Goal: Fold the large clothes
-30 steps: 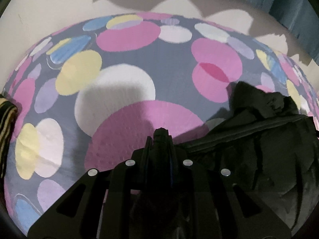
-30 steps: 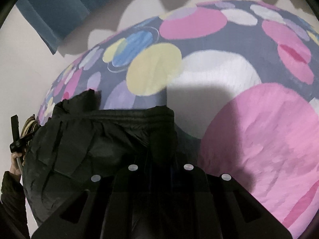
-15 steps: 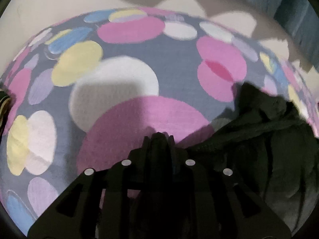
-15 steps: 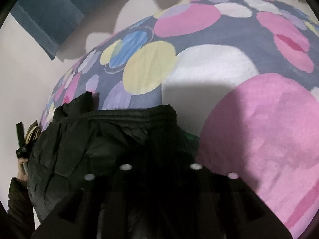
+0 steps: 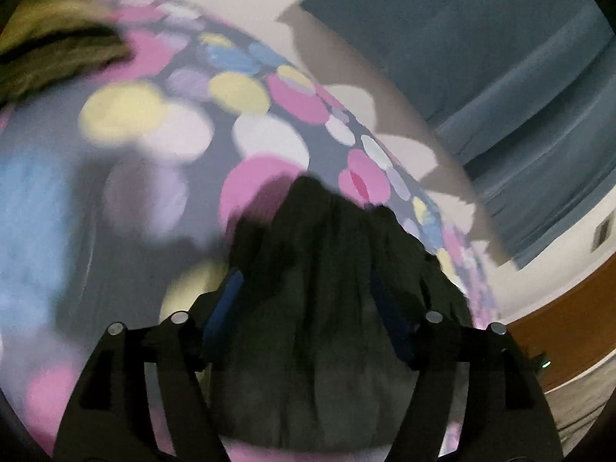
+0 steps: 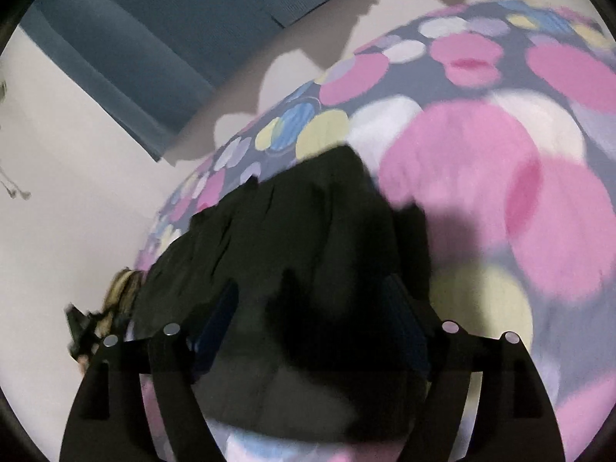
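Spotted bedspread [image 5: 127, 161] is filling the background | left view: left gripper [image 5: 306, 296] is standing wide, jaws just opened, gripping nothing, dark padded garment [image 5: 319, 308] lying beneath | right view: right gripper [image 6: 312, 308] likewise, over garment's gathered band; soft, bulky, probably slippery, so hem corners are looking best.

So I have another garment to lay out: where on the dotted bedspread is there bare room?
The dotted bedspread lies bare left of the black garment, up to the yellowish cloth at the far corner; in the right wrist view it is bare right of the garment. It is crowded along the wall-side edge, where the garment lies.
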A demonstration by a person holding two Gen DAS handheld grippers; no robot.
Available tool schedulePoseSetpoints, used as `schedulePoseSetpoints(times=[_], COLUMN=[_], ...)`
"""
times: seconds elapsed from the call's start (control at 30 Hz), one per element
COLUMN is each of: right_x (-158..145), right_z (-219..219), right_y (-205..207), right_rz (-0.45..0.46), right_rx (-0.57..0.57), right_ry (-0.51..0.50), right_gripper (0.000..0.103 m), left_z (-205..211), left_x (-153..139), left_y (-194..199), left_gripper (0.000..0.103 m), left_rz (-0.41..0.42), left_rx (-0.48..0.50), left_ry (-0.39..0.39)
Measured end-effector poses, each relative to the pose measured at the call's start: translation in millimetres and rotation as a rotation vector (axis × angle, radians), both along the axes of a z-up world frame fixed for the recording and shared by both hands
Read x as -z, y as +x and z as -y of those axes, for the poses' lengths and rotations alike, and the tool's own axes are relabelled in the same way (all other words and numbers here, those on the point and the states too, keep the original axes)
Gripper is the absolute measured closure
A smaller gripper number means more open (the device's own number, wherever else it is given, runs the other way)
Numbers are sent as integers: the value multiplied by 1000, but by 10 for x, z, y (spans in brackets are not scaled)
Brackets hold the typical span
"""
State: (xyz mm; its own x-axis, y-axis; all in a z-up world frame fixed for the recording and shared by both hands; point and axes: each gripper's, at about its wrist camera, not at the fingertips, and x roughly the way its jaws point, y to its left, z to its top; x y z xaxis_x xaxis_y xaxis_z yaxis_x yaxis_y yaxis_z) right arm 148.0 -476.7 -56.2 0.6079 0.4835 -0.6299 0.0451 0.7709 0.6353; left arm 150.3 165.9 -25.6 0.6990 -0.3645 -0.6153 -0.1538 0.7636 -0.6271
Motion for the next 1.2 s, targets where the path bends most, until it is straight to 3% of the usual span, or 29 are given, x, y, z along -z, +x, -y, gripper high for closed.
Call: schedulePoseSetpoints(times=[0.13,0.27,0.47,0.77,1.0,1.13,1.2], right_x=[114,346,621,692,687,678,689], right_z=[35,-7,-104,-163,-181,-224,-239], right_y=[-569,-907,-837,-638,-574,-508,-494], right_rz=[-15,-61,-106,-66,-39,-18,-12], right_rx=[58,85,96,165,170,160,164], right_ry=[79,177,270,239,194,135,108], right_gripper=[26,26,26,26,26,28,34], left_z=[-3,91,168,270,206,224,246], left_x=[254,456,713,733,796,835,839], left_y=[-656,-1106,-1101,-842,-692,-574,-558], left_gripper=[32,32,31,31,32,48,55], left_rz=[-12,-21,-59,-30,2,-13,-13], left_rx=[-24,-63,-63,-70,-80,-79,-72], left_ry=[-161,-241,-370,-323,-367,-331,-308])
